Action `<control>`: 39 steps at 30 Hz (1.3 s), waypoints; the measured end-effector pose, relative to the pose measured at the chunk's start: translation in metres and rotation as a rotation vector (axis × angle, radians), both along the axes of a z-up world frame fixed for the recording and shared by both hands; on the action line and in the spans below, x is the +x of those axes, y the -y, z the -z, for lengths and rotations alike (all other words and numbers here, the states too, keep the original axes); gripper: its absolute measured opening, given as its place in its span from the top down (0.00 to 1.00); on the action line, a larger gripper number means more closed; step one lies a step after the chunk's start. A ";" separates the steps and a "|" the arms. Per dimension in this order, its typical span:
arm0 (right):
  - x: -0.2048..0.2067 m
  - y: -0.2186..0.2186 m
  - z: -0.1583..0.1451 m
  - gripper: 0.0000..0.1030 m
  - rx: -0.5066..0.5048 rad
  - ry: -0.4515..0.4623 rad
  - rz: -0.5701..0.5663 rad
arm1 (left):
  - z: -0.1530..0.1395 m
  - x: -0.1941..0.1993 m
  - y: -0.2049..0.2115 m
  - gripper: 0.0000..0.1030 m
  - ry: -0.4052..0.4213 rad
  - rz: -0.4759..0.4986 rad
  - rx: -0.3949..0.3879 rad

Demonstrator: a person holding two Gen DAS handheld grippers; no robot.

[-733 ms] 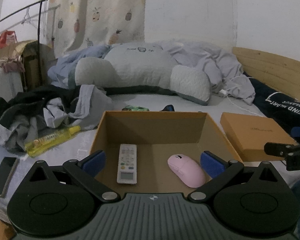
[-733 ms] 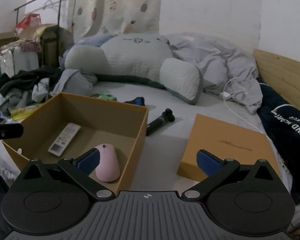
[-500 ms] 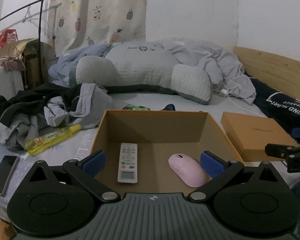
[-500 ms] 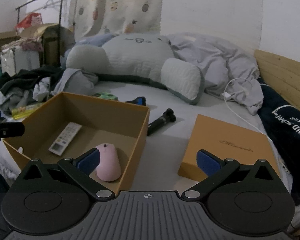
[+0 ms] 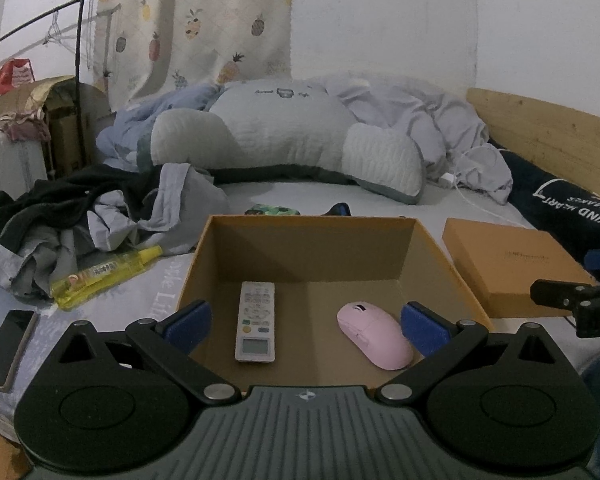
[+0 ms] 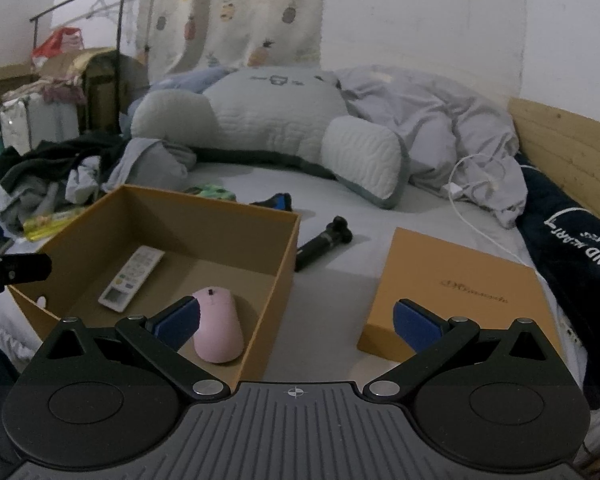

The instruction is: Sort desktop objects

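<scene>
While both grippers hang empty, the sorting looks partly done.
Left gripper (image 5: pixel 306 322): spread wide above the box (image 5: pixel 308 226), releasing nothing.
Right gripper (image 6: pixel 296 322): spread wide, straddling the box wall.
Box: remote (image 5: pixel 256 320) and mouse (image 5: pixel 374 334) already inside, ahead of the left gripper.
Lid (image 6: pixel 456 292): ahead-right, probably kept for closing.
Tripod (image 6: pixel 322 244): beyond the box, unsorted.

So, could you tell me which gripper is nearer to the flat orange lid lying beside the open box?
Right. The right gripper has one fingertip over the lid's near edge; the left gripper is over the open box, with the lid off to its right.
</scene>
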State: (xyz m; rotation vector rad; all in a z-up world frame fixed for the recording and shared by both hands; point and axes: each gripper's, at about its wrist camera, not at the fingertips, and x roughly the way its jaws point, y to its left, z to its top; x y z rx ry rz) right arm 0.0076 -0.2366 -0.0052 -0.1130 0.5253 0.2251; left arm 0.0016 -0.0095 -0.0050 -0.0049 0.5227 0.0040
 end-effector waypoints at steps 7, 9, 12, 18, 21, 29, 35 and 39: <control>0.003 0.003 0.001 0.00 0.021 -0.011 0.009 | 0.003 0.001 -0.001 0.00 -0.005 0.011 -0.013; 0.003 0.004 0.001 0.00 0.044 -0.017 0.007 | 0.002 0.001 -0.001 0.00 -0.005 0.016 -0.019; 0.005 0.007 0.000 0.00 0.069 -0.021 0.012 | 0.002 0.001 -0.001 0.00 -0.001 0.024 -0.031; 0.009 0.017 0.000 0.00 0.112 -0.025 0.041 | 0.002 0.002 -0.003 0.00 -0.003 0.029 -0.047; 0.010 0.020 0.001 0.00 0.130 -0.028 0.045 | 0.003 0.004 -0.003 0.00 -0.017 0.024 -0.058; 0.016 0.024 0.005 0.00 0.163 -0.041 0.058 | 0.008 0.011 -0.006 0.00 -0.043 0.030 -0.097; 0.017 0.025 0.004 0.00 0.198 -0.058 0.041 | 0.008 0.013 -0.015 0.00 -0.036 0.031 -0.154; 0.016 0.021 -0.001 0.00 0.235 -0.064 0.011 | 0.007 0.013 -0.017 0.00 -0.024 0.049 -0.149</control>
